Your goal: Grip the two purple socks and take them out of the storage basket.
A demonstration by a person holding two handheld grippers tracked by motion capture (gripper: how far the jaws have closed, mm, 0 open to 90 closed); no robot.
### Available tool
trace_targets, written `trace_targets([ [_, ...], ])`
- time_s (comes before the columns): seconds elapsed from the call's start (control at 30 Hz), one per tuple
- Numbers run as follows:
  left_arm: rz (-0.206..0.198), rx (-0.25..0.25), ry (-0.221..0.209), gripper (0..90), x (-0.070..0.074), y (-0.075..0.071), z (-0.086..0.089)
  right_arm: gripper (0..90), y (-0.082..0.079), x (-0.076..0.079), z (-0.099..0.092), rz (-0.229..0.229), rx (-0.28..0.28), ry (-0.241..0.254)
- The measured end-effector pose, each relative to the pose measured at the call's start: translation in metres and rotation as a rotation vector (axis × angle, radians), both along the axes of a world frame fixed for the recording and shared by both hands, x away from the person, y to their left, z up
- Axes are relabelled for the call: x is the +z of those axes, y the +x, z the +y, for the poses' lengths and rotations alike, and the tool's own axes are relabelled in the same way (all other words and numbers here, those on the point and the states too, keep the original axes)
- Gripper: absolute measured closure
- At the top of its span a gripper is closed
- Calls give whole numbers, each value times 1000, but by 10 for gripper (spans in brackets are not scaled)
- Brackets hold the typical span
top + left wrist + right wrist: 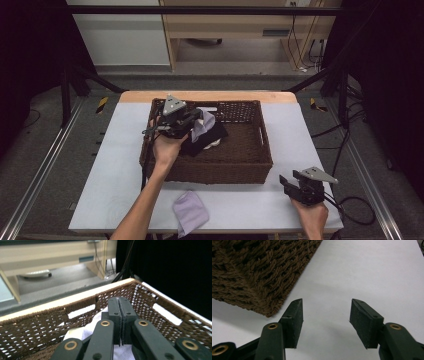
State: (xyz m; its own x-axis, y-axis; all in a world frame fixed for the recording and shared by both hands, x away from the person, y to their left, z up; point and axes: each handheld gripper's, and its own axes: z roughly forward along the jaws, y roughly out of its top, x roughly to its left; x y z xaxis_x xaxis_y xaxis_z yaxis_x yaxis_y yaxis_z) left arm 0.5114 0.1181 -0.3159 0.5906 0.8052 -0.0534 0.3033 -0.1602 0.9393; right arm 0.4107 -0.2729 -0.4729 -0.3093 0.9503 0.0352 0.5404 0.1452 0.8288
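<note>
From the high view, a white mat [125, 165] covers a wooden table [210, 96] on a grey floor, with dark frame bars and cables at the sides and a pale desk beyond. A brown basket [227, 167] sits mid-table; the left gripper [192, 120] hangs over its left part, pinching a lilac cloth [204, 125] above a black cloth [212, 135]. A second lilac cloth [190, 211] lies on the mat near the front edge. The right gripper [287, 184] rests right of the basket. In the left gripper view, jaws are clamped together on white-looking fabric inside the basket wall [37, 325]. In the right gripper view, jaws stand apart, empty, over the mat [367, 270] beside the basket corner [257, 277].
</note>
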Motion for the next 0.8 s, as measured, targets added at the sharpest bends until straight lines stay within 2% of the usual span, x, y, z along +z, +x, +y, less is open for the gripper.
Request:
trace_targets([
  [0.07,-24,-11,-10,881,4,-8,4,444,0,0,0,-1,0,0],
  [0.1,-50,-21,-14,881,7,-17,7,444,0,0,0,-1,0,-1],
  [0.13,-50,-21,-14,881,7,-17,7,444,0,0,0,-1,0,-1],
  [0.33,-101,-65,-34,881,15,-45,13,444,-1,0,-1,-5,-1,-4],
  [0.37,-112,-72,-40,881,18,-54,13,444,-1,0,-1,-4,-1,-5],
  [0.4,-112,-72,-40,881,18,-54,13,444,-1,0,-1,-4,-1,-5],
  [0.63,-129,-137,-74,879,22,-82,13,444,-2,1,-1,0,-2,-3],
  [0.73,-136,-161,-73,879,23,-93,14,444,-2,1,-1,-1,-3,-3],
  [0.77,-133,-185,-76,879,22,-99,14,444,-2,1,-1,0,-2,-2],
  [0.8,-133,-185,-76,879,22,-99,14,444,-2,1,-1,0,-2,-2],
])
